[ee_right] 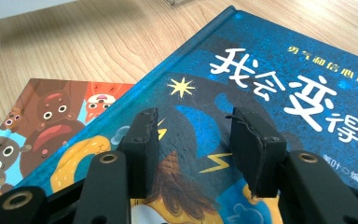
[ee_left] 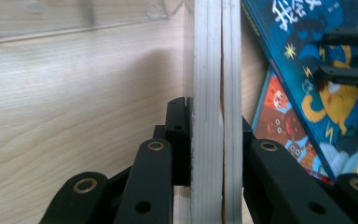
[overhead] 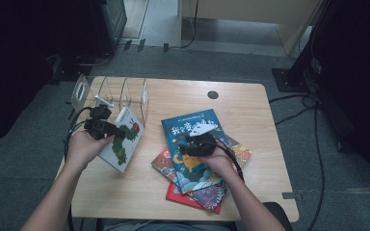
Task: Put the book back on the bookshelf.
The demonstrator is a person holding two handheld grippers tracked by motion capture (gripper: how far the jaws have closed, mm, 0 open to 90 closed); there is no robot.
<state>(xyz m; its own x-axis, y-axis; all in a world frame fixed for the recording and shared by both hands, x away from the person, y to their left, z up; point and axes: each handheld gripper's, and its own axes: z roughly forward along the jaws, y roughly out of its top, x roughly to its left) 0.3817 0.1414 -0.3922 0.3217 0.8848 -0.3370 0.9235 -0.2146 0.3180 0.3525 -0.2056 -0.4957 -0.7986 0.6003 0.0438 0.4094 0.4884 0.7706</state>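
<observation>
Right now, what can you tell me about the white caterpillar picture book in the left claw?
The thin white hardcover picture book with a green caterpillar on its cover is held tilted, raised on one edge over the light wooden table, just in front of the clear acrylic divider rack. The left claw is shut on its edge. In the left gripper view the book's white page block stands upright between the two black jaws, pinched from both sides. It lies apart from the stack of books at the right.

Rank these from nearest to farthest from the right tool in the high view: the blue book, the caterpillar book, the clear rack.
1. Blue book: directly under the right tool.
2. Caterpillar book: to its left, held by the left tool.
3. Clear rack: far left corner.
</observation>
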